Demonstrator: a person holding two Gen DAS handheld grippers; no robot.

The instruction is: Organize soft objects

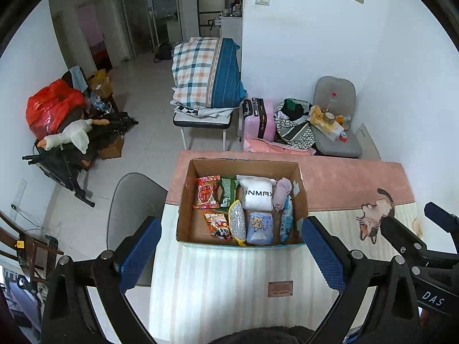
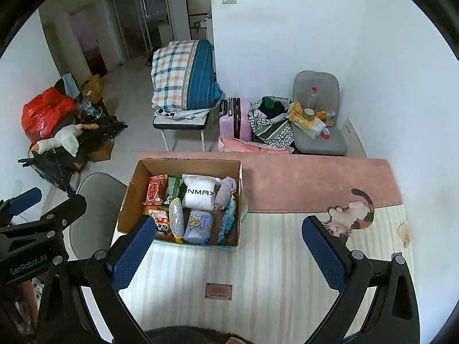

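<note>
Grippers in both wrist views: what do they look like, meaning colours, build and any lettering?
The left gripper and right gripper match: black angular frames joined by silver round rivets, and jaws faced with blue dimpled pads. White lettering on the black bodies reads "DAS" on the right gripper seen from the left wrist view, and "GenRobot.AI" on the left gripper seen from the right. No cables or sleeves are visible.

Matt brown cardboard box sitting on soft striped cloth table cover; glossy plastic snack packets gleaming inside; white knit sock bundle looking matt; grippers' textured blue rubber pads showing dimpled grain.
</note>
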